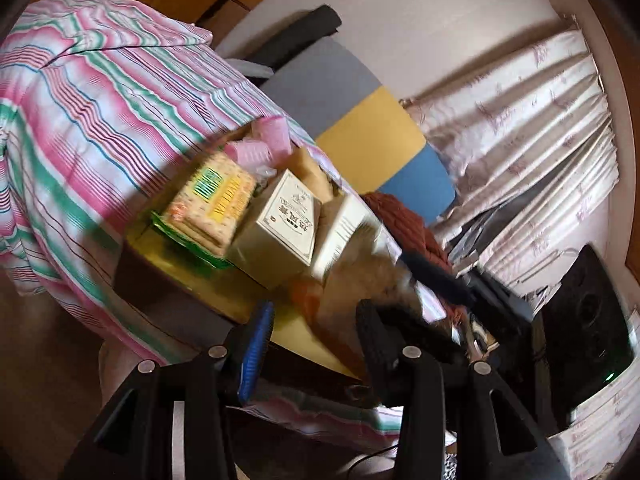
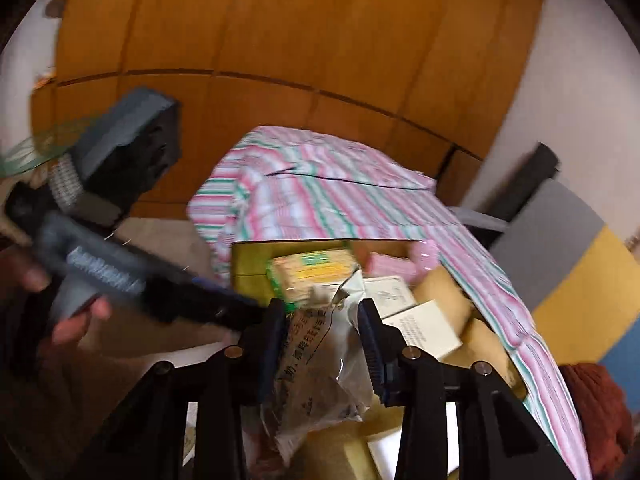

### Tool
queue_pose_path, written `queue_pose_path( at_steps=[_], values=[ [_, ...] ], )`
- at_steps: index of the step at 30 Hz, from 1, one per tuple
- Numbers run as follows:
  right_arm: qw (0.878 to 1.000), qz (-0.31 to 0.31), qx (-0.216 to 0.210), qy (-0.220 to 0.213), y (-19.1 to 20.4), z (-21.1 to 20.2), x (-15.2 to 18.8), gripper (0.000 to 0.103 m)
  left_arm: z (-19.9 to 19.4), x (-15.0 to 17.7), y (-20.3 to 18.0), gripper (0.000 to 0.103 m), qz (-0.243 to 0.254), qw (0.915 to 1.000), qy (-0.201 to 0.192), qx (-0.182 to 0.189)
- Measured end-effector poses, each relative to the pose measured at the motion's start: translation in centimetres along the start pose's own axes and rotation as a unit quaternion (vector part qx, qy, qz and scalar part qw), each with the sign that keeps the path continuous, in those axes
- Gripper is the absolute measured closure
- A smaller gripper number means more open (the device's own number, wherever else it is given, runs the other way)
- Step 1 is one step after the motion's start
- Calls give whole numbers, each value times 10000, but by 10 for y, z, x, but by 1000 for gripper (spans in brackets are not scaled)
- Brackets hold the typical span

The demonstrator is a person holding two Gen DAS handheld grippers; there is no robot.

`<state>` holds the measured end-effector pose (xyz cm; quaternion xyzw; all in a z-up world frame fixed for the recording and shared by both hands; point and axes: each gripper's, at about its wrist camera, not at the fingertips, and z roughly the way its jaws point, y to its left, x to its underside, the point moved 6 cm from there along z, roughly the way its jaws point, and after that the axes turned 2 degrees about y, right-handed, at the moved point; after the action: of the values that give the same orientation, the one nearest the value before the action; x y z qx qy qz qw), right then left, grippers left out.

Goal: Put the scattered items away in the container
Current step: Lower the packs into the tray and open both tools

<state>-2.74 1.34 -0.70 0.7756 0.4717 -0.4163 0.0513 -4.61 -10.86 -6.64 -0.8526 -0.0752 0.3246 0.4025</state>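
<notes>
both wrist views angled down, close, probably sharing box [image 1: 168, 276].

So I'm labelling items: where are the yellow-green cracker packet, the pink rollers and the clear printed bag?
Yellow-green cracker packet [image 1: 212, 204], left wrist view, top face.
Pink rollers [image 1: 260, 146], left wrist view, ribbed side.
Clear printed bag [image 2: 320, 360], right wrist view, middle.

The box [image 2: 248, 276] is an open cardboard container with yellow inner walls, sitting on a striped pink, green and white bedsheet. Inside, a cracker pack [image 1: 212, 200] with a green and yellow label lies flat toward one end. Next to it sit two pale cartons [image 1: 286, 222] with printed text, tilted against each other. Pink packs [image 1: 260, 146] rest at the far end of the box. A clear crinkled packet [image 2: 320, 360] with dark contents and printed characters is pinched upright in the right hand-held gripper [image 2: 322, 344], above the box's near edge.
</notes>
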Motion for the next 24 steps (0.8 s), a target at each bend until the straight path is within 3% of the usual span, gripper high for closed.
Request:
queue_pose_path(
  at_steps=[3, 5, 6, 8, 9, 10, 12, 14, 15, 17, 20, 24],
  values=[
    [9994, 33, 56, 331, 0, 13, 13, 54, -4, -4, 4, 60, -89, 9999, -118, 27],
    [9978, 624, -59, 216, -13, 7, 15, 52, -5, -6, 6, 60, -112, 9998, -152, 50],
    [9948, 1001, -195, 74, -20, 1, 16, 43, -4, -7, 5, 60, -82, 9998, -151, 45],
    [9787, 1974, -406, -394, -38, -21, 22, 34, -3, -7, 4, 60, -1, 9999, -144, 26],
    [9667, 2440, -485, -600, -46, -32, 27, 35, -2, -8, 3, 60, 40, 9999, -135, 22],
    [9560, 2806, -481, -709, -54, -40, 33, 35, -1, -8, 1, 60, 90, 9999, -121, 30],
    [9362, 3400, -386, -800, -65, -52, 49, 51, 3, -10, -6, 60, 252, 9996, -104, 29],
    [9182, 3875, -245, -780, -73, -61, 68, 57, 7, -11, -12, 60, 377, 9992, -65, 67],
    [9154, 3953, -199, -737, -74, -61, 74, 64, 9, -10, -16, 60, 440, 9990, -48, 108],
    [9221, 3837, -14, -502, -69, -61, 80, 73, 13, -9, -22, 60, 567, 9983, -3, 119],
    [9312, 3621, 413, 74, -63, -48, 89, 78, 22, -7, -32, 60, 718, 9972, 117, 170],
    [9274, 3649, 440, 697, -61, -18, 99, 80, 30, -4, -40, 60, 870, 9957, 283, 173]
  ],
)
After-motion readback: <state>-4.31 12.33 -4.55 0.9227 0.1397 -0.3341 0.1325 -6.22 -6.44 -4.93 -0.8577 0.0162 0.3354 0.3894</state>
